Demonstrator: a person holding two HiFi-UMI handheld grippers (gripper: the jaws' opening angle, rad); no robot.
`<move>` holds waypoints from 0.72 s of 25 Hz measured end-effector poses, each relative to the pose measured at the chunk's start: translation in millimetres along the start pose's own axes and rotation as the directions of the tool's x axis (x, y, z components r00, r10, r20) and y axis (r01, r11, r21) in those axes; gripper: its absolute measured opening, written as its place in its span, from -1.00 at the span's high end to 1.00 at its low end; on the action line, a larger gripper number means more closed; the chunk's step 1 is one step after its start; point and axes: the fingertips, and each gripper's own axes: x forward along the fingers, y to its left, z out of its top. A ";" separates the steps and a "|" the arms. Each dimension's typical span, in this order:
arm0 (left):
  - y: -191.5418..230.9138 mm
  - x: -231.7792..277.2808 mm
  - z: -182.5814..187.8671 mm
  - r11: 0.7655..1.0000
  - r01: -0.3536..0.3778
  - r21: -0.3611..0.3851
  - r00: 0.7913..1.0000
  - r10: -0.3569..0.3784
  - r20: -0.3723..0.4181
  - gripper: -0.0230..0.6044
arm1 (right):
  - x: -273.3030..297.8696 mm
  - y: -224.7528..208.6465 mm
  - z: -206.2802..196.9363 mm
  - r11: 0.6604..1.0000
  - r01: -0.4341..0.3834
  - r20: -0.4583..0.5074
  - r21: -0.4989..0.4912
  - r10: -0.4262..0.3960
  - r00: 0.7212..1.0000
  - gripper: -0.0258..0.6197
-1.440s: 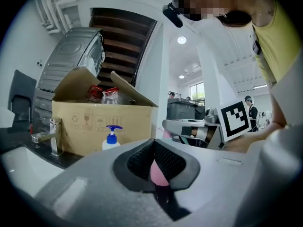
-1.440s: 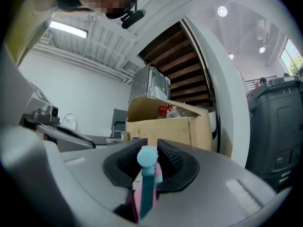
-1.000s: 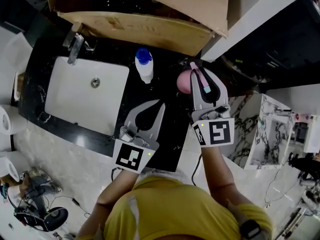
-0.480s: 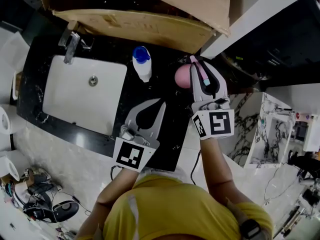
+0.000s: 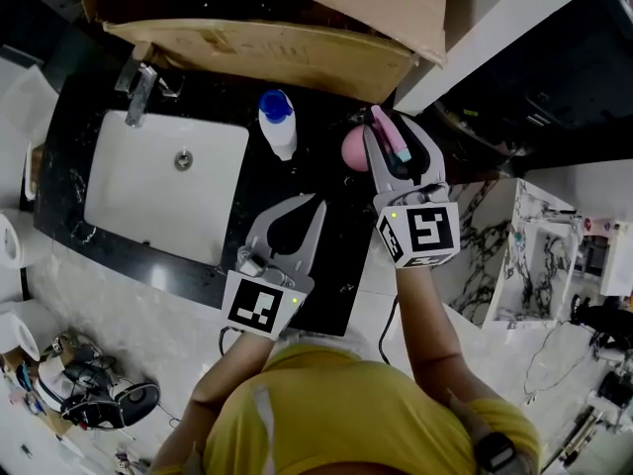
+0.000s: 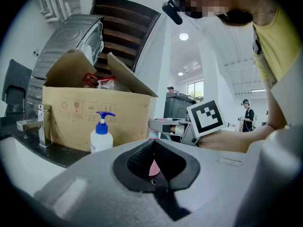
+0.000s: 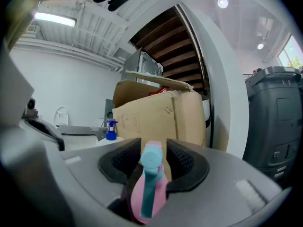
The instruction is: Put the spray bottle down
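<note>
As right gripper [image 7: 152, 144] jaws open, spray bottle [image 7: 149, 193] between, unclear overhead

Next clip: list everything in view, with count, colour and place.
Counter: 1, black, under everything.
Sink: 1, white, set in counter's left.
Faucet: 1, metal, behind sink.
Box: 1, brown cardboard, counter's back.
Pump bottle: 1, white, blue cap, before box.
Spray bottle: 1, pink, blue trigger, right of pump bottle.
Left gripper: 1, grey, jaws together, empty, over counter's front.
Right gripper: 1, grey, jaws opening, spray bottle between them.
</note>
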 end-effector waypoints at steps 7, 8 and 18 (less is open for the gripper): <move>-9.9 -6.5 6.5 1.000 0.013 0.005 1.000 -0.013 0.011 0.92 | -17.2 4.1 -14.0 1.000 0.010 -0.081 0.020 -0.008 0.997 0.19; -11.5 -7.8 7.7 1.000 0.014 0.006 1.000 -0.014 0.014 0.92 | -23.4 4.5 -15.8 1.000 0.015 -0.088 0.024 -0.013 0.996 0.19; -34.5 -25.1 20.6 0.999 0.040 -0.011 0.998 -0.039 0.045 0.92 | -102.6 15.6 -12.5 0.998 0.053 -0.127 0.020 -0.050 0.991 0.68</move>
